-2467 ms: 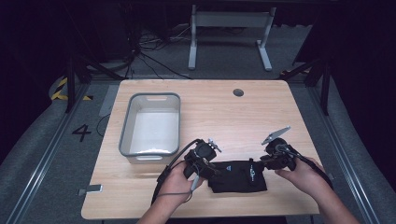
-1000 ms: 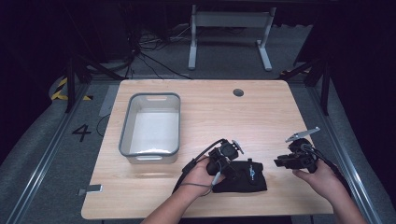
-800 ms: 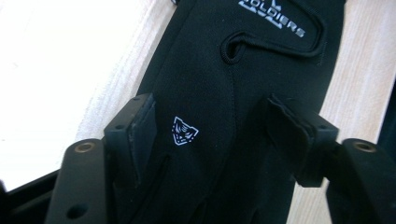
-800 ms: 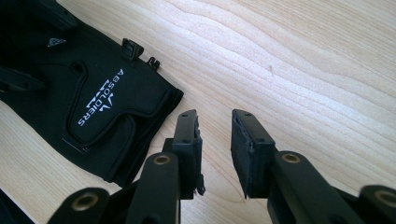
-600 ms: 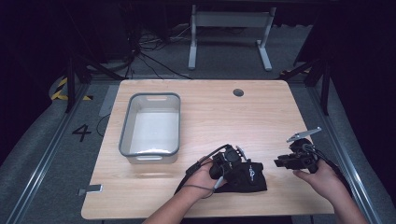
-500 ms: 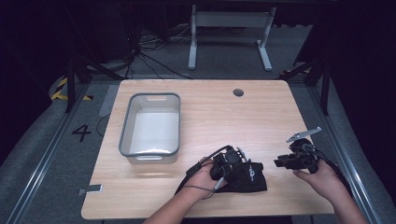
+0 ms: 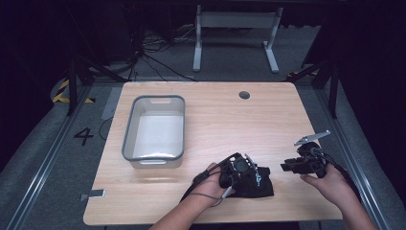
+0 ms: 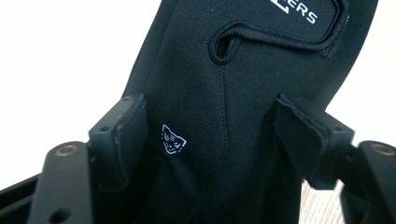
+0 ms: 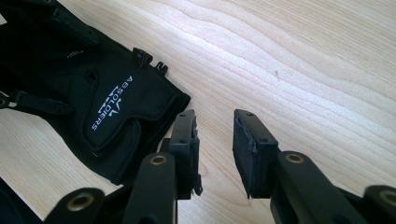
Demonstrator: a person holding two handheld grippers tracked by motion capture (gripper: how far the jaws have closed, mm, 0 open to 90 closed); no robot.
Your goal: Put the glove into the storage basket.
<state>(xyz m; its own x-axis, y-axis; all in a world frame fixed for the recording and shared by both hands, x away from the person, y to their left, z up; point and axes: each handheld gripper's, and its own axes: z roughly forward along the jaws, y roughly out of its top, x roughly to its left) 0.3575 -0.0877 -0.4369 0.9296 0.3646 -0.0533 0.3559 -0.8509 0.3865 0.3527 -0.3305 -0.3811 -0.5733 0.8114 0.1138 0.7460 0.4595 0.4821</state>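
Overhead light falls evenly on the table (image 7: 287, 124); surrounding floor is dim, corners nearly black. High view is soft and grainy. Left gripper view's background is blown out white; the glove (image 8: 224, 93) stays sharp.

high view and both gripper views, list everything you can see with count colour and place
glove: 1, black with white lettering, near edge of the table, between the two claws
bin: 1, grey rim, pale inside, left half of the table
table: 1, light wood, fills the middle
round hole: 1, dark, far side of the tabletop
metal frame: 1, grey, on the floor beyond the table
left claw: 1, black, open, jaws either side of the glove, pads clear of it
right claw: 1, black, open, over bare wood right of the glove
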